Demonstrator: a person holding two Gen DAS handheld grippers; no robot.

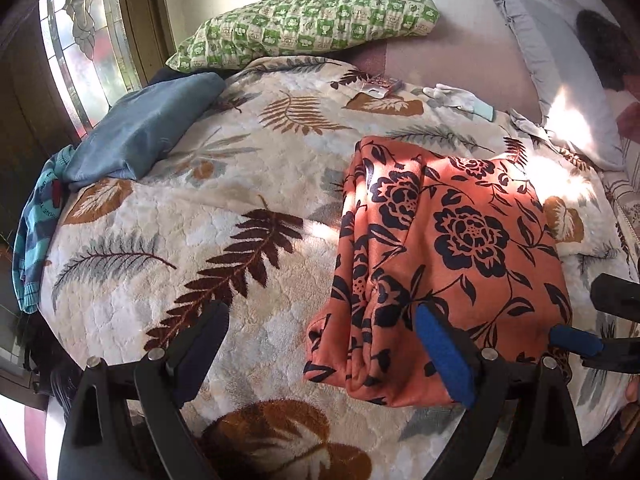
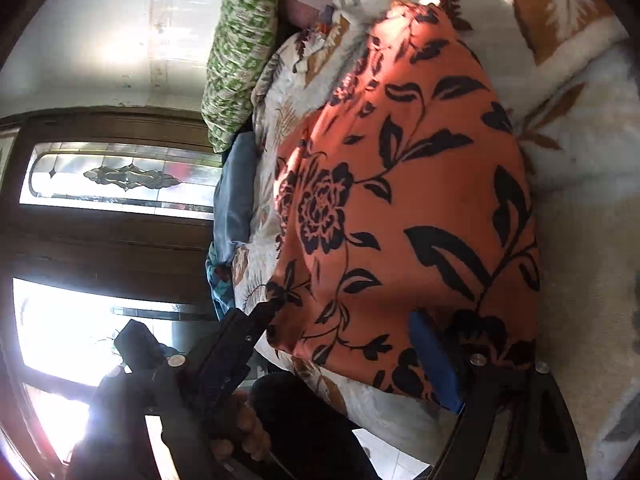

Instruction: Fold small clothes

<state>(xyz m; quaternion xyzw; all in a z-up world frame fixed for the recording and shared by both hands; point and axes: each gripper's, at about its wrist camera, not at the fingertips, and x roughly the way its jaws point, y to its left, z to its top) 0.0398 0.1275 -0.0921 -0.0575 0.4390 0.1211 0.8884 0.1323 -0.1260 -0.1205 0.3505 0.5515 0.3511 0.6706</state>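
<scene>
**Soft orange garment, partly folded, at the near edge of the bed**

The orange cloth with the black flower print (image 1: 452, 248) lies on the cream fleece blanket with brown fern leaves (image 1: 200, 208), towards your right side of the bed and close to the near edge. It is already doubled into a rough rectangle, with loose pleats bunched along its left edge.

Your left tool (image 1: 320, 360) is spread wide: its blue-padded finger rests over the cloth's near edge, while the other finger stands well apart above bare blanket, so it holds nothing. Your right tool (image 2: 352, 352) is also spread, its blue pad lying against the near hem; nothing appears pinched between its fingers.

Expect the cloth to be light, limp and somewhat slippery; it will sag and slide rather than keep a crease. The fleece beneath is plush, so a deep pinch may catch the blanket too. Take hold at the two near corners, on the hem where layers stack, and lift both sides evenly.

A folded blue-grey garment (image 1: 140, 132) and a green checked pillow (image 1: 308, 20) lie farther off.
</scene>
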